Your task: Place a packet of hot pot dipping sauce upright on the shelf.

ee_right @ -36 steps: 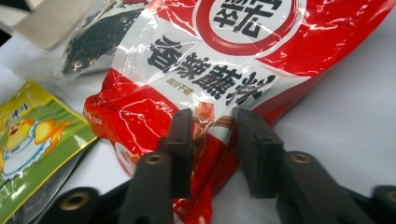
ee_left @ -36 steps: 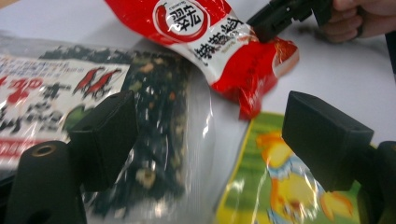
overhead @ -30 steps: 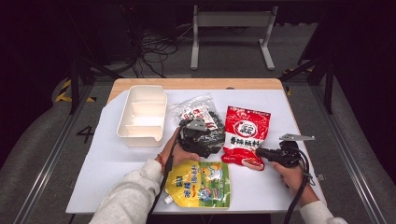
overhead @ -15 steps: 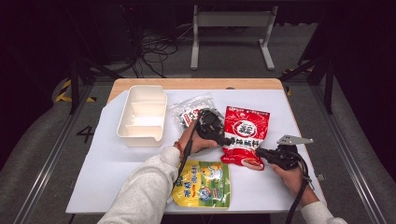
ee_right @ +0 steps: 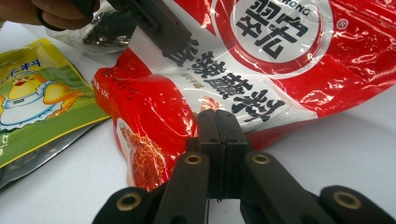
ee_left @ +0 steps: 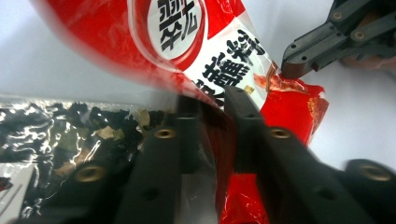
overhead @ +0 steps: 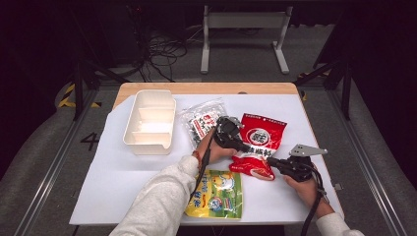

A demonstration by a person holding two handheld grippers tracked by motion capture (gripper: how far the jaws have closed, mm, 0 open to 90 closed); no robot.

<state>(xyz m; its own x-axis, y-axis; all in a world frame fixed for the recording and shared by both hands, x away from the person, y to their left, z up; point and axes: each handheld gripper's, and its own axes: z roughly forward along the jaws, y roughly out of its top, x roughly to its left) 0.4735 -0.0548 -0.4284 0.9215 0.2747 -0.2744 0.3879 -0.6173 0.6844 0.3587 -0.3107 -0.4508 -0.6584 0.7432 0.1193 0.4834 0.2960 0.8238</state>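
Observation:
A red snack bag (overhead: 260, 135) with a white round label lies right of the table's middle. My left gripper (overhead: 241, 146) reaches its left edge. In the left gripper view its jaws have just been closing, and the red bag's (ee_left: 187, 42) edge is pinched between the pads of the gripper (ee_left: 217, 105). My right gripper (overhead: 273, 162) is at the bag's lower right corner. In the right gripper view the right gripper (ee_right: 217, 121) is shut on the rim of the red bag (ee_right: 280, 60), which is slightly raised.
A clear bag of dark dried food (overhead: 199, 120) lies left of the red bag, under my left hand. A yellow-green pouch (overhead: 216, 194) sits near the front edge. A white divided tray (overhead: 150, 123) stands at the back left. White sheet (overhead: 113, 182) covers the table.
My left hand moved right from the clear dark bag to the red bag, and its jaws went from wide open to closed on the bag's edge. The right gripper stayed put.

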